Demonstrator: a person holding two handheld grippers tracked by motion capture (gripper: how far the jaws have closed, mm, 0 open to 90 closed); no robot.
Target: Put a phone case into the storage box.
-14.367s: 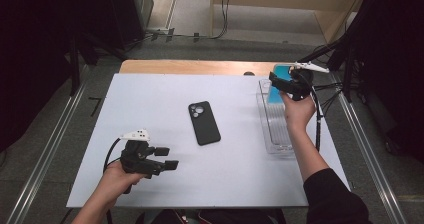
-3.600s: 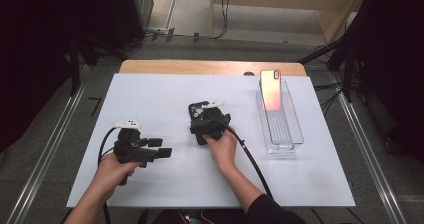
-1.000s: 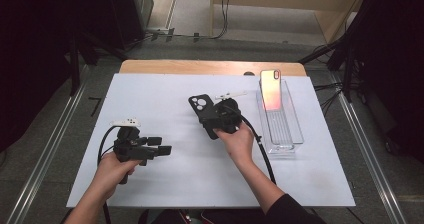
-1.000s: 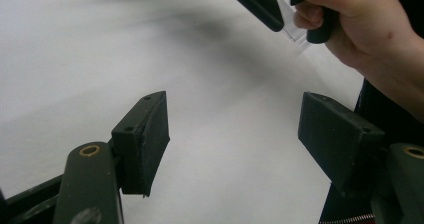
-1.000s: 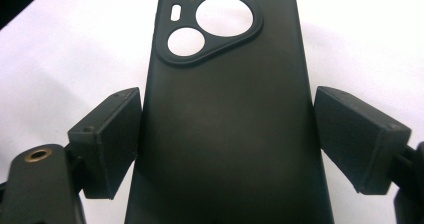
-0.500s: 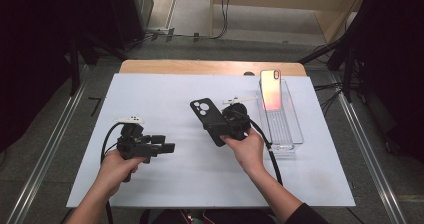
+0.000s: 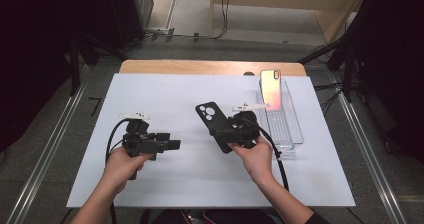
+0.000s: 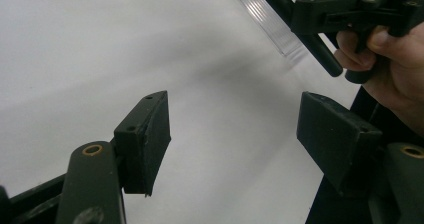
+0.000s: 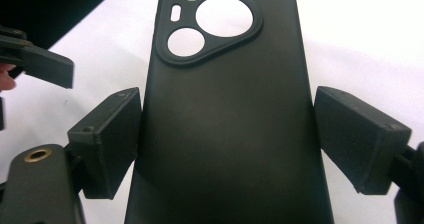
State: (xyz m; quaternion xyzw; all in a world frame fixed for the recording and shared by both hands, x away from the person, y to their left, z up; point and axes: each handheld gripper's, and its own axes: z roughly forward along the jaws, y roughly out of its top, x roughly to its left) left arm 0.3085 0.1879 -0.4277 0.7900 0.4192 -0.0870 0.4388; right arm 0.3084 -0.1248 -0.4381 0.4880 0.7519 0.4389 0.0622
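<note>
Over the white table point(image 7: 165, 91), the right gripper point(image 7: 231, 132) clamps a matte black phone case point(image 9: 225, 109); the left gripper point(image 7: 172, 144) gapes empty.

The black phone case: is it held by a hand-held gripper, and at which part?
Yes. The right hand-held gripper holds the black phone case by its two long side edges, around the lower middle, below the camera cutout.
</note>
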